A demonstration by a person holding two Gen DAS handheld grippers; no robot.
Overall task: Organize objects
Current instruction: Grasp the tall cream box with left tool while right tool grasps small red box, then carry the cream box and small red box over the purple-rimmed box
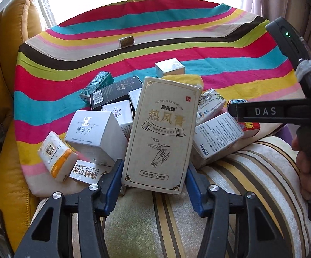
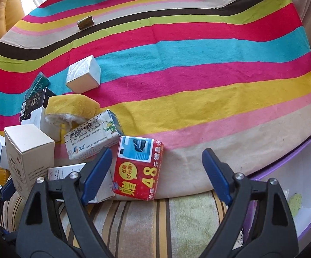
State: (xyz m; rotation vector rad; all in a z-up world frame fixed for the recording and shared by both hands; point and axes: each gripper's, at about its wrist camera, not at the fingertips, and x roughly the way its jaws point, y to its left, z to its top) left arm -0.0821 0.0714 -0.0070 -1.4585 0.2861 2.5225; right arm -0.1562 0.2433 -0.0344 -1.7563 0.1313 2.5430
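The left hand-held gripper [image 1: 154,176] is clenched on a tall beige box [image 1: 160,135], blue pads against its two long sides; the box stands upright and hides much of the pile behind it. The right hand-held gripper [image 2: 156,167] is released, jaws wide, with a red and blue packet [image 2: 139,168] between them, touching neither pad. In the left view that packet is mostly hidden behind the right gripper's body, where part of a hand [image 1: 310,163] shows.

Only the right view shows a purple-edged white box [image 2: 301,189], cut off at the frame edge, with a pale green smudge inside that cannot be made out. Farther off on the striped cloth [image 2: 198,64] lie a yellow sponge [image 2: 73,105], a silver cube box [image 2: 83,75] and, alone at the back, a small dark block [image 2: 85,22].
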